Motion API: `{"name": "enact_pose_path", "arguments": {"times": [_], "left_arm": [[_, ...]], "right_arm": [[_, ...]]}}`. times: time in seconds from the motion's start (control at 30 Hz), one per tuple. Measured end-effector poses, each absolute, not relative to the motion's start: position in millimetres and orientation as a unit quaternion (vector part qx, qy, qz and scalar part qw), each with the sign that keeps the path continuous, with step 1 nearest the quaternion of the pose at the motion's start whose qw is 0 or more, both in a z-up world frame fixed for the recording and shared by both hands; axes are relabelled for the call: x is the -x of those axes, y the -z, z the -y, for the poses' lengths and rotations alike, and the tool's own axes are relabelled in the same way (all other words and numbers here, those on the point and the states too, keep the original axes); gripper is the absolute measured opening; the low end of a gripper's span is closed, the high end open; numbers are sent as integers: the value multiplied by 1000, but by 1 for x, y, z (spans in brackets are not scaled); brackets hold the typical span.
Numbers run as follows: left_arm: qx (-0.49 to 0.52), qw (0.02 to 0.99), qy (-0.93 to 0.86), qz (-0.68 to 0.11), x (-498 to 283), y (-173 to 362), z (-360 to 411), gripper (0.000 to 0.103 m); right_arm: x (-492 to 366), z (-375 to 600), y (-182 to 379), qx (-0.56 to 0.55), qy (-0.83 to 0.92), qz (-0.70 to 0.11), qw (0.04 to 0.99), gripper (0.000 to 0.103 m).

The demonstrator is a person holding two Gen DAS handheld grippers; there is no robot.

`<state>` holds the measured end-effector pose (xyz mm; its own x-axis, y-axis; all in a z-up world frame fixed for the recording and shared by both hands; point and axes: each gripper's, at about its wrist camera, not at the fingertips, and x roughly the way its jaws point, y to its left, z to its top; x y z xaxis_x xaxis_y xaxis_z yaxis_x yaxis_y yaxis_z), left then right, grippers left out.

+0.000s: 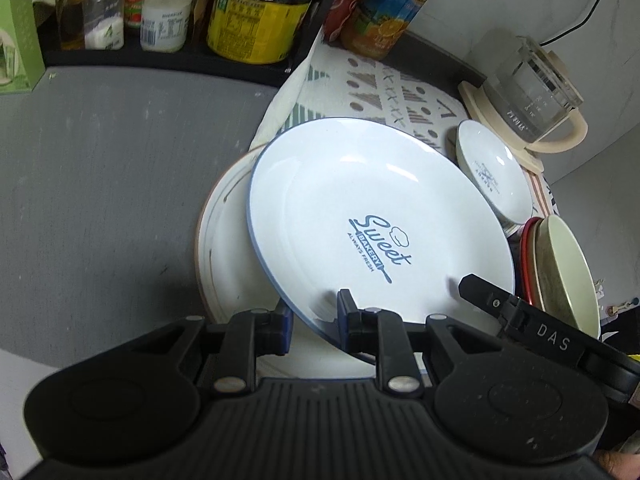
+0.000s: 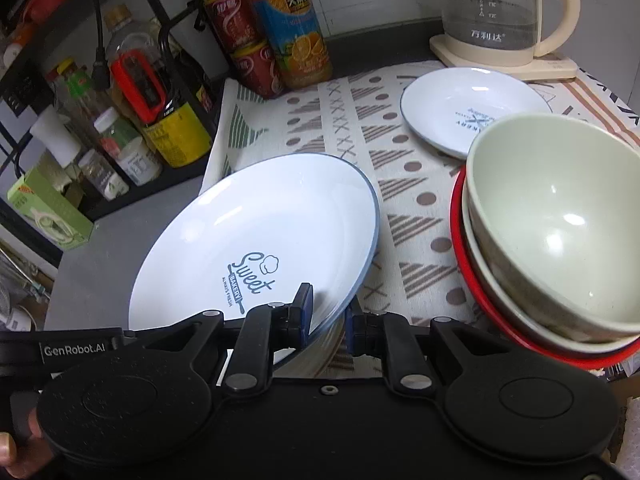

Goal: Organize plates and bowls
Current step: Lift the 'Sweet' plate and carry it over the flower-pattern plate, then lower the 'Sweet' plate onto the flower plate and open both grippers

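Note:
A large white plate with a blue rim and a "Sweet Bakery" print hangs tilted over the counter. My left gripper is shut on its near rim. My right gripper is shut on the same plate at another spot of the rim; one of its fingers shows in the left wrist view. Under the held plate lies a white plate with a brown rim. A small white dish sits on the patterned mat. A pale green bowl is stacked in other bowls on a red one.
A glass kettle on a cream base stands at the back right. An orange juice bottle and red cans line the wall. A black rack of jars and bottles borders the grey counter.

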<state>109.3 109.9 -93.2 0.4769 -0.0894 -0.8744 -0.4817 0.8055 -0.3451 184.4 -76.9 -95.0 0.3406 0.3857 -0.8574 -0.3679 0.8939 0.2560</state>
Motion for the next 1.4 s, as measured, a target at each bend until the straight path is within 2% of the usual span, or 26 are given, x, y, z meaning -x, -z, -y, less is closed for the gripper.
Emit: {"name": "enact_pose_path", "arguments": {"times": [0.37, 0.63, 0.9, 1.4], "left_arm": [[315, 782, -119, -524, -107, 106, -111, 24], [284, 776, -132, -548, -112, 104, -110, 28], [264, 791, -168, -526, -109, 89, -130, 31], [275, 781, -225, -514, -107, 100, -155, 35]], "right_arm": [[-178, 75, 97, 12, -223, -524, 822, 15], [-180, 73, 102, 21, -216, -530, 820, 14], [-182, 73, 108, 19, -210, -540, 815, 14], [-190, 65, 120, 28, -221, -554, 802, 18]]}}
